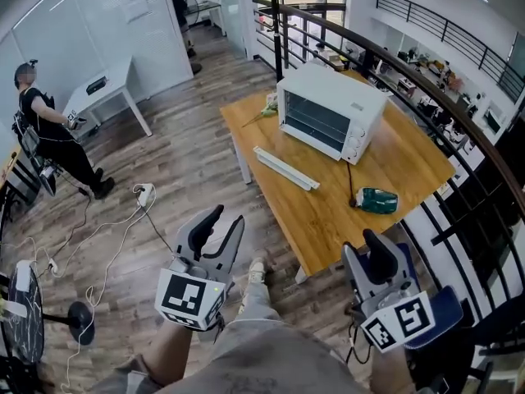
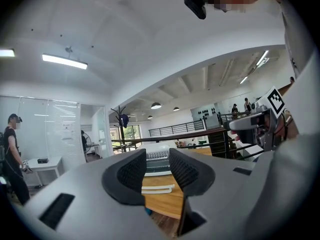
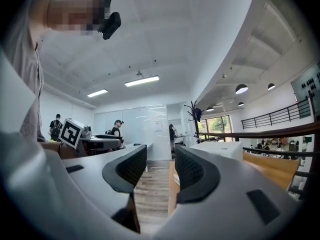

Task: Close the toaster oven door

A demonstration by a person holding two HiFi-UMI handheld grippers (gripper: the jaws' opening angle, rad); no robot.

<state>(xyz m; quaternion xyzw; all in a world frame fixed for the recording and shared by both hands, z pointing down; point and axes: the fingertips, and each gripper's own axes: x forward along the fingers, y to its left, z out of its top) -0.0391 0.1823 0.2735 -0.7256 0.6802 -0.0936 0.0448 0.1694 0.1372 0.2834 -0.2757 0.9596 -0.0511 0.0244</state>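
White toaster oven (image 1: 328, 109) faces lower-left, axis diagonal; left tool (image 2: 157, 159), right tool (image 3: 160, 156) gaping.

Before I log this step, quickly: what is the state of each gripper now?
Left gripper: open, holding nothing.
Right gripper: open, holding nothing.

Bench (image 1: 410, 171): warm wood top, smooth satin finish. Toaster oven (image 1: 328, 109) on the bench: white painted metal, slight gloss. Green pouch (image 1: 377, 200) on the bench: shiny. Left claw (image 2: 157, 171), right claw (image 3: 161, 171): matt grey plastic, black textured pads (image 2: 131, 174).
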